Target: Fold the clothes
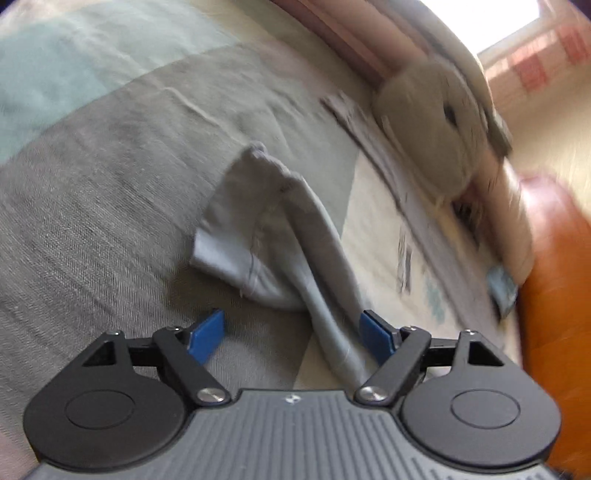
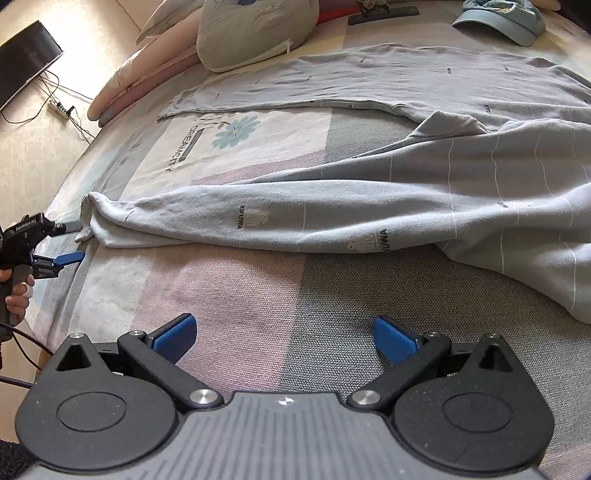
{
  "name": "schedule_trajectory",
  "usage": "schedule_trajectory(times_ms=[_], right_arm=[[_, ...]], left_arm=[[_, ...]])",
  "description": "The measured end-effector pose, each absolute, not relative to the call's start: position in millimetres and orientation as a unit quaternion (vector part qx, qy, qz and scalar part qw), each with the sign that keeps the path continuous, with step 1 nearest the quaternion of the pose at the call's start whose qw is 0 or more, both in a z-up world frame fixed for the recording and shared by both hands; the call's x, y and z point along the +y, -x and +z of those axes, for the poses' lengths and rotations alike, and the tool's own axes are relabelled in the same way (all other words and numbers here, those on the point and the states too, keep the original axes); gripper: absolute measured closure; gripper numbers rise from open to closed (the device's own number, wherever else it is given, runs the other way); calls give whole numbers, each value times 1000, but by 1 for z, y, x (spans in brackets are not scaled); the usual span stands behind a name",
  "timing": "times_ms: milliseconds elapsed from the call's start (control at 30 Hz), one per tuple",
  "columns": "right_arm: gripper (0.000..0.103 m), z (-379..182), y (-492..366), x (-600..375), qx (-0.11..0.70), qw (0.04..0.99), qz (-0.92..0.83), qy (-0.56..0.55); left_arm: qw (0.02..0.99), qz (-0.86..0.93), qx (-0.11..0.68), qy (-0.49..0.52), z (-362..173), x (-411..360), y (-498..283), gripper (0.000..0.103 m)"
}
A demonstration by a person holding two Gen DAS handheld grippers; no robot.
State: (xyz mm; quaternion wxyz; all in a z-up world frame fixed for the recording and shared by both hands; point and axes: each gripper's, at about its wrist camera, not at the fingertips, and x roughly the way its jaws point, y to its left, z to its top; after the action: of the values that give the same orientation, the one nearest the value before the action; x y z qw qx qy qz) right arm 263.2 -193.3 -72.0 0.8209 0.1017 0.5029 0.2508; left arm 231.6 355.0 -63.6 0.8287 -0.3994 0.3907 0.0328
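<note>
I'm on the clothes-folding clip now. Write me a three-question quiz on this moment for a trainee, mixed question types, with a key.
1. True or false: the left hand-held gripper is clamped shut on the sleeve cuff.
2. Multiple choice: what lies at the far edge of the bed, beyond the grey garment? A) a blue cap B) a pair of shoes C) a folded towel
3. Fill in: between the fingers of the right hand-held gripper there is only the ____.

Key: 1 false, its jaws stand open with the sleeve lying between them. 2 A. 3 bedcover.
</note>
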Motion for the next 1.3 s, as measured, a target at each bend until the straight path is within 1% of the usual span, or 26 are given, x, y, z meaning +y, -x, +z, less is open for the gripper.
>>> schedule_trajectory(times_ms=[100,300,400,500,533,600,633,667,700,733,767,867,1100,1167,1233,1300], right_arm=[[0,-72,-262,-193,502,822,250,-99],[0,-72,-261,-191,500,825,244,-99],[0,-72,-261,-191,500,826,241,-99],[0,-72,-261,-190,501,826,239,-99],[0,-72,-261,-190,501,826,238,-100],[0,-72,-261,-190,501,827,236,-100],[0,-72,-261,-189,500,827,236,-100],[0,-72,-260,-190,499,828,236,-99],[0,-73,-259,-189,497,829,237,-98],[0,-73,-258,-189,495,830,237,-98],[0,-73,-258,-189,495,830,238,-97],[0,-72,-258,-189,495,831,238,-94],[0,-72,-257,-190,498,828,241,-90],[0,-72,-259,-191,501,826,239,-95],[0,-71,-261,-190,505,825,238,-95],[0,-71,-262,-188,507,824,236,-90]], left_arm=[[819,37,347,455,-74,372,-231,24],[804,64,294,513,-84,376,-225,27],[814,69,288,500,-84,369,-225,27],[822,80,279,489,-85,370,-233,31],[824,88,276,487,-85,370,-236,35],[834,109,279,462,-82,363,-241,45],[842,123,286,441,-79,358,-243,58],[850,140,296,412,-77,352,-243,77],[857,155,305,386,-75,347,-244,86],[858,165,309,376,-75,345,-243,92],[855,166,308,382,-76,347,-242,95],[848,176,307,395,-71,354,-235,98],[870,197,252,375,-24,364,-201,100],[876,207,235,366,-10,369,-192,103],[882,214,222,357,-2,374,-179,103],[878,219,227,360,0,379,-173,103]])
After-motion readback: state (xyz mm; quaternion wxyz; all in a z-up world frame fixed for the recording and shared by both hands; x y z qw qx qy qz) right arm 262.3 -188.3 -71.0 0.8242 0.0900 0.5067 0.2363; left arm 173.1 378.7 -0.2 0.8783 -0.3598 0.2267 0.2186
